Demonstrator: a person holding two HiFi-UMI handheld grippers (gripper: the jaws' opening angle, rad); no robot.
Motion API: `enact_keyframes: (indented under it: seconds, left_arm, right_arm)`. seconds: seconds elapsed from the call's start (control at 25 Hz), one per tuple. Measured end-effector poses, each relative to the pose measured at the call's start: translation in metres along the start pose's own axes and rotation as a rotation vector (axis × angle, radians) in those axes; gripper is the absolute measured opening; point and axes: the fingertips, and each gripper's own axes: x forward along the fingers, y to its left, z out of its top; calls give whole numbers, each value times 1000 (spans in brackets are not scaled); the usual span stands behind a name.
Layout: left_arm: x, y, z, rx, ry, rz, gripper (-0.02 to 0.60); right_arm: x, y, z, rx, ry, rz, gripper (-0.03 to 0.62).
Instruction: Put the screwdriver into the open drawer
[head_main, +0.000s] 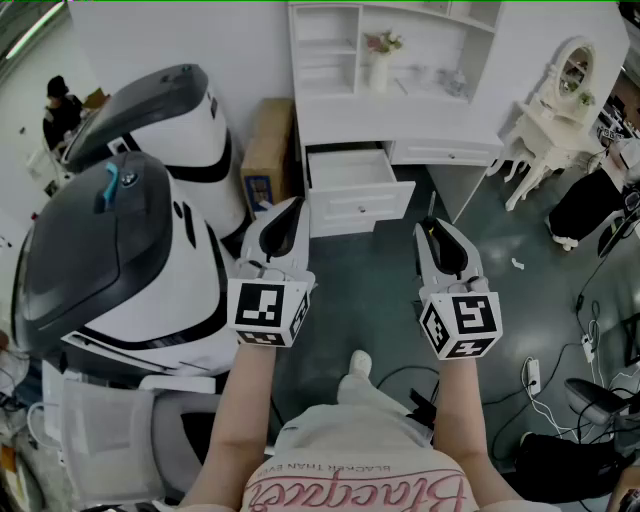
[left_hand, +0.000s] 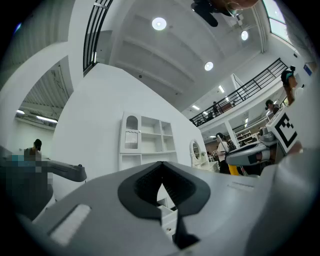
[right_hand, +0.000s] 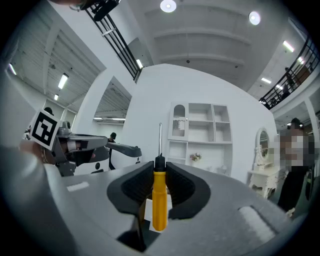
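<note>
A white cabinet stands against the far wall, its drawer (head_main: 350, 180) pulled open toward me. The screwdriver (right_hand: 159, 200) has a yellow handle and a thin metal shaft that points up past the jaw tips. My right gripper (right_hand: 160, 167) is shut on that handle; in the head view this gripper (head_main: 441, 240) hovers over the dark floor, short of the drawer and to its right. My left gripper (head_main: 287, 222) is level with it, in front of the drawer's left corner. In the left gripper view its jaws (left_hand: 162, 167) meet at the tips with nothing between them.
Two large white-and-grey machines (head_main: 110, 270) fill the left side. A cardboard box (head_main: 268, 150) leans beside the cabinet. A white dressing table with an oval mirror (head_main: 560, 110) is at the right. Cables and a power strip (head_main: 533, 375) lie on the floor. A person (head_main: 60, 105) is at far left.
</note>
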Motion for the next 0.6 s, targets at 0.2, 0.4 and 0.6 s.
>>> enact_keyframes:
  seconds: [0.2, 0.4, 0.6]
  left_arm:
    - [39, -1, -12, -9, 11, 4, 15]
    - [81, 6, -23, -10, 30, 38, 15]
    - [118, 8, -29, -16, 36, 67, 15]
  right_arm:
    - [26, -29, -4, 1, -22, 19, 77]
    - [65, -58, -5, -3, -35, 50, 77]
    - [98, -83, -8, 0, -31, 101, 77]
